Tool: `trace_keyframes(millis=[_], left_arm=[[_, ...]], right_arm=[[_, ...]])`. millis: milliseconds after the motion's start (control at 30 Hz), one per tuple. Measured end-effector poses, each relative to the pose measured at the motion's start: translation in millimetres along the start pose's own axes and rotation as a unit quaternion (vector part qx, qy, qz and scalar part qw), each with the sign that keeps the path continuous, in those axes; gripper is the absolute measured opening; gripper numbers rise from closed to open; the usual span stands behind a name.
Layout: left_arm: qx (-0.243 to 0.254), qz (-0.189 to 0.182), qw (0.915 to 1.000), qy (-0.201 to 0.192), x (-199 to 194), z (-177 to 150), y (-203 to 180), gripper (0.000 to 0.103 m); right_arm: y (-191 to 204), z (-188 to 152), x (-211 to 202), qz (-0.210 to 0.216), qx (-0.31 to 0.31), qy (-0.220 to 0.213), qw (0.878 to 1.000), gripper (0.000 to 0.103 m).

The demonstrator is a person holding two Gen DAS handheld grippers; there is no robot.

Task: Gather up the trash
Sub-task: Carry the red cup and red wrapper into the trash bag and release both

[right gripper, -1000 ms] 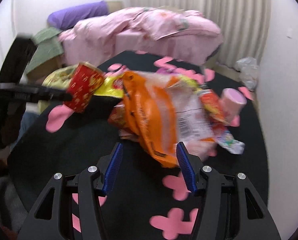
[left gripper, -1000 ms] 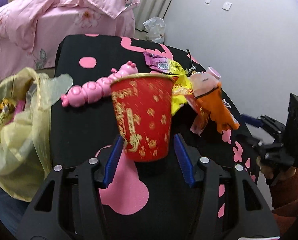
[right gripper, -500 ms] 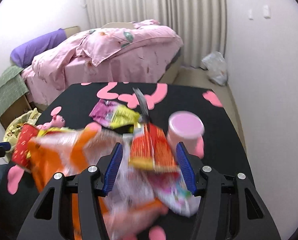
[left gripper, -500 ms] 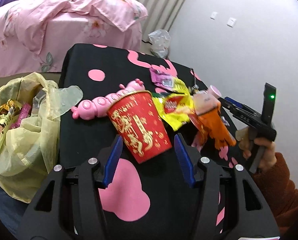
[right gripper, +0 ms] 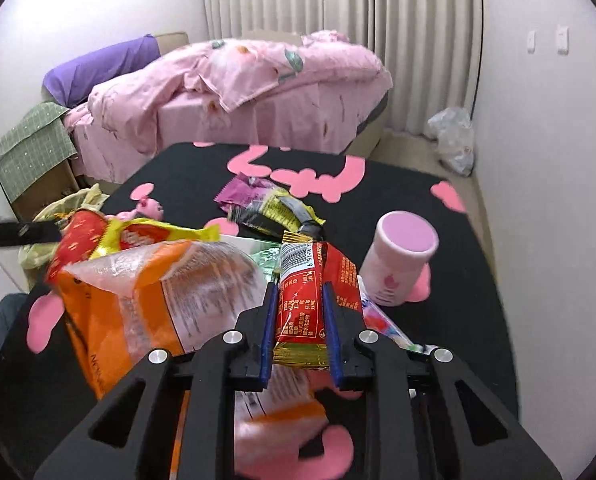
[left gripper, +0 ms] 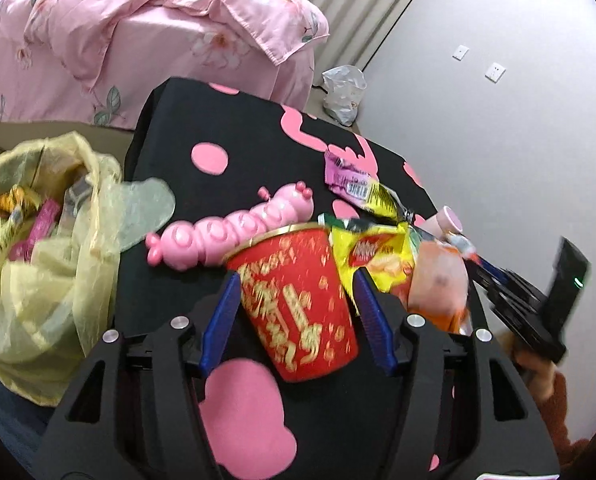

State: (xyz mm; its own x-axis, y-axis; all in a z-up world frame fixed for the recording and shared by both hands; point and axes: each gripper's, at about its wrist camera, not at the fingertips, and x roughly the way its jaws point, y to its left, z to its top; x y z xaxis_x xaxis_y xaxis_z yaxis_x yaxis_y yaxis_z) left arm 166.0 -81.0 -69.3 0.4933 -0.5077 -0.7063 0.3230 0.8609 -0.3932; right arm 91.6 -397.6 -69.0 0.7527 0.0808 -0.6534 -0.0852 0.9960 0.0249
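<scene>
1. Plainly a pick-up step: at the left edge of the left wrist frame the yellow bag [left gripper: 38,280] hangs open beside the counter [left gripper: 254,136], with wrappers already inside.
2. Centre of that frame, the left claw [left gripper: 298,312] straddles the tilted red cup [left gripper: 298,300]. Its blue fingers [left gripper: 222,316] stand wide, and a gap seems to show on both sides, so I judge the cup not gripped.
3. Next, I judge, this claw must either close on the cup or carry it left to the bag mouth. The thin cup wall would crush under a hard squeeze.
4. Lower centre of the right wrist frame, the right claw [right gripper: 298,320] is pinched narrow on a red packet [right gripper: 301,304], both fingers pressing its sides.
5. Left of it lies the orange bag [right gripper: 146,304], and right of it stands a pink cup [right gripper: 401,264], which may not be trash.
6. Upper centre lie a purple wrapper [right gripper: 246,192] and a dark one [right gripper: 274,212], awaiting collection.
7. Hard to tell:
   - The red cup's base is hidden between the left claw's arms.
   - Motion blur smears the orange bag's lower end.
   - The bag's bottom is cut off by the frame.
   - What lies under the packet pile is covered.
</scene>
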Motion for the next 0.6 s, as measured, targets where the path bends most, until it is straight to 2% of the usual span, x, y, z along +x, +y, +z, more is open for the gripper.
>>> trace_keyframes(millis=[167, 333, 467, 600], left_arm=[[0.002, 0.027, 0.9994, 0.023, 26, 13, 0, 0.058], [-0.010, 0.035, 0.9986, 0.039, 34, 16, 0, 0.059], [-0.016, 0.027, 0.9980, 0.055, 30, 10, 1, 0.059], [0.003, 0.018, 0.9987, 0.048, 19, 3, -6, 0.054]], right_arm=[[3, -6, -28, -0.007, 0.002, -0.019, 1.000, 0.022], [11, -10, -37, -0.021, -0.020, -0.024, 0.999, 0.022], [12, -10, -40, -0.014, -0.017, -0.028, 0.999, 0.022], [13, -12, -43, -0.004, -0.008, -0.031, 0.999, 0.022]])
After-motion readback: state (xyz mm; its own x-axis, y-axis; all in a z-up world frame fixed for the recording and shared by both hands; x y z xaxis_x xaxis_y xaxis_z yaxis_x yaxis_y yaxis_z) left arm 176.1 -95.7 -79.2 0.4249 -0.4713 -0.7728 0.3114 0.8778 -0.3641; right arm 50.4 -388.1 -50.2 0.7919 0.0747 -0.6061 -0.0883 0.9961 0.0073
